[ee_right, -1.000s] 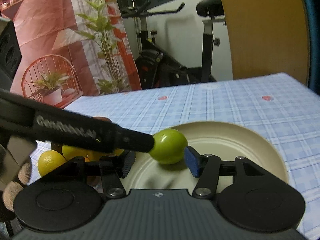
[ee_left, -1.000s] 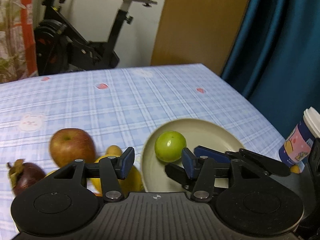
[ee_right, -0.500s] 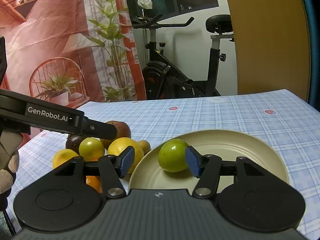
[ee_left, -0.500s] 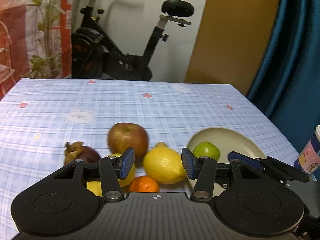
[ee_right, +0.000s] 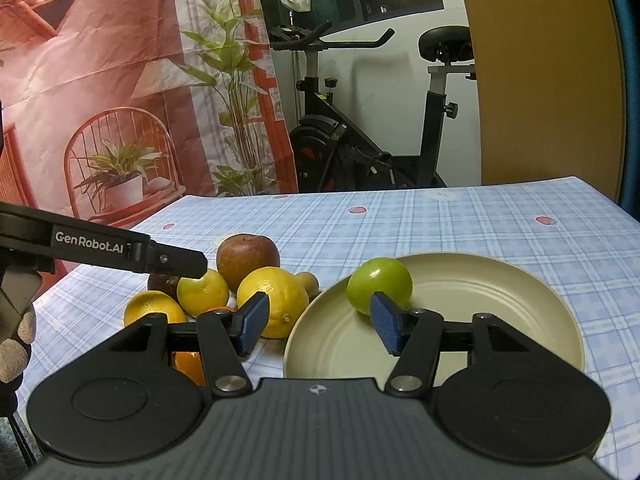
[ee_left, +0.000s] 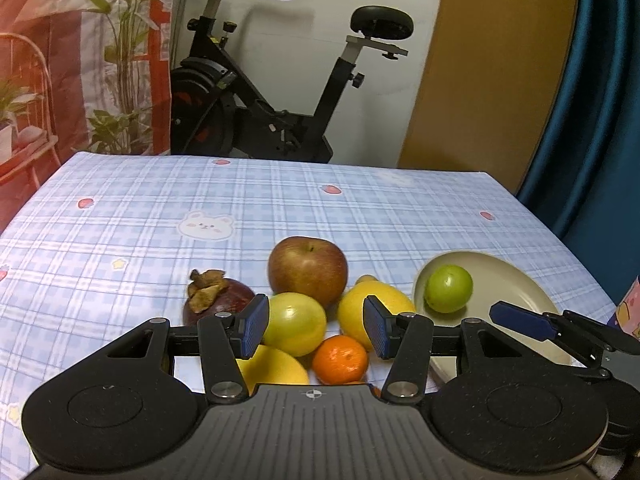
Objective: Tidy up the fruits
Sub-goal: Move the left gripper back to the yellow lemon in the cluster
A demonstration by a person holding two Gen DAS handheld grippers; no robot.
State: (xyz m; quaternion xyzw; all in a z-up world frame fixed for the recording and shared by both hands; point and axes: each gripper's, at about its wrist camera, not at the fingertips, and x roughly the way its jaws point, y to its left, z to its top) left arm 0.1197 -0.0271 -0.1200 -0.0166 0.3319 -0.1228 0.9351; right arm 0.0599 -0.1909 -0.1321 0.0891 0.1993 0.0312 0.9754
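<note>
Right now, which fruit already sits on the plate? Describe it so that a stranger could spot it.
Find the beige plate on the blue checked tablecloth. The green fruit lies alone on its left part, small, round and smooth; the other fruits are off the plate.

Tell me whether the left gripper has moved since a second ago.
Yes. In the right wrist view the left gripper has drawn back leftward from the green fruit on the plate.

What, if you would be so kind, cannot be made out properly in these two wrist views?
- Orange fruit: right wrist view, mostly hidden behind the right gripper's own frame.
- Paper cup: left wrist view, cut off by the picture's right edge.
- Small brownish fruit: left wrist view, nearly all hidden behind the lemon; its kind is unclear.
- Mangosteen: right wrist view, mostly covered by the left gripper's finger.
</note>
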